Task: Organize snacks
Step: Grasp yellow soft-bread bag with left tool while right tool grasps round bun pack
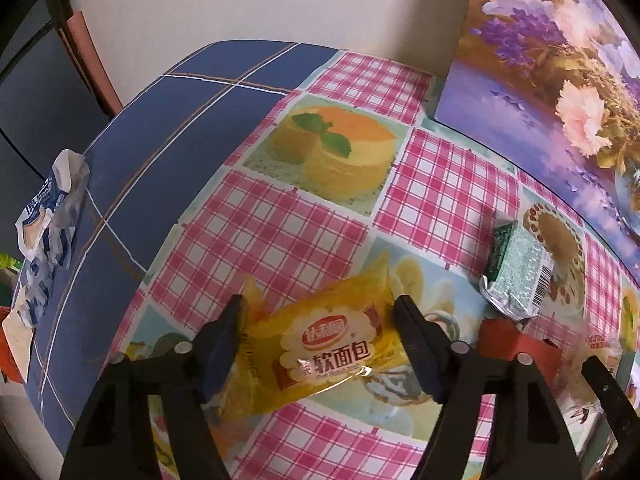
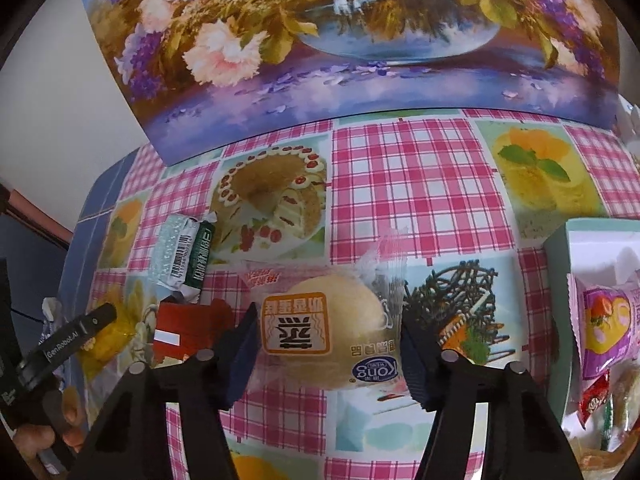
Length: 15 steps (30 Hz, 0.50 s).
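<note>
A yellow soft-bread packet (image 1: 324, 352) lies on the pink checked tablecloth (image 1: 260, 232). My left gripper (image 1: 318, 316) points down over it, and its two pads press on the packet's crimped ends. In the right wrist view a clear packet with a round pale bun (image 2: 340, 332) lies flat between the fingers of my right gripper (image 2: 330, 332); both pads touch its wrapper. Between the two lie a green foil packet (image 1: 516, 276) (image 2: 182, 256) and a red packet (image 1: 508, 340) (image 2: 188, 328).
A pale green box (image 2: 556, 248) at the right holds a purple packet (image 2: 608, 328) and other snacks. A flower painting (image 2: 340, 60) leans against the wall at the back. A crumpled blue-white wrapper (image 1: 48, 216) lies on the blue cloth at the left. A hand (image 2: 36, 436) holds the left tool.
</note>
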Each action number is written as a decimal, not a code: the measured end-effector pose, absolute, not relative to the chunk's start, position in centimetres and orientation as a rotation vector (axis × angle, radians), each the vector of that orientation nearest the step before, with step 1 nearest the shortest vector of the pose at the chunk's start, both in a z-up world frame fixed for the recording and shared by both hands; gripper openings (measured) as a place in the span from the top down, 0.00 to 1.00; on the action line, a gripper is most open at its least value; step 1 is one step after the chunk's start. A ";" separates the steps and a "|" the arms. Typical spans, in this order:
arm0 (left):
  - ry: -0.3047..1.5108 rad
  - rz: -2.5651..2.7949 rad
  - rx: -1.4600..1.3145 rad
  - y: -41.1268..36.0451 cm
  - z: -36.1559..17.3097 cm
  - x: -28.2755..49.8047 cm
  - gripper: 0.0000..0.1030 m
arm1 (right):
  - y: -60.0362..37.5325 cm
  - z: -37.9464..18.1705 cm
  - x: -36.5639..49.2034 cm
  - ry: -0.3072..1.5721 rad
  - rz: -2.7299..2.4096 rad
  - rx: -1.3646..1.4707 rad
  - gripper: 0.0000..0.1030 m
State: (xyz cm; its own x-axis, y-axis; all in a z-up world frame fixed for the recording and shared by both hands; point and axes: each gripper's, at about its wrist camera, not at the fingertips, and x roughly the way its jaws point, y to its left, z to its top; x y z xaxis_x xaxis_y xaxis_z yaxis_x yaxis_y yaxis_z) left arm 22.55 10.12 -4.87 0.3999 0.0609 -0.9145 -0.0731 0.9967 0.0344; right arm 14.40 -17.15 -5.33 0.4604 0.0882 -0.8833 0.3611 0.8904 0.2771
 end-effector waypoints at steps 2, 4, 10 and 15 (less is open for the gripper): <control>1.157 0.089 -0.003 9.7 -4.8 22.2 0.29 | -17.4 -5.3 14.2 1.090 -0.185 0.468 0.39; 1.156 0.087 -0.002 9.3 -4.7 21.9 0.29 | -17.6 -5.2 14.0 1.089 -0.190 0.478 0.39; 1.156 0.078 -0.017 8.3 -4.1 20.9 0.29 | -18.7 -4.6 12.7 1.075 -0.203 0.517 0.39; 1.157 0.073 -0.029 7.4 -3.3 19.6 0.29 | -19.3 -4.1 11.6 1.069 -0.220 0.539 0.39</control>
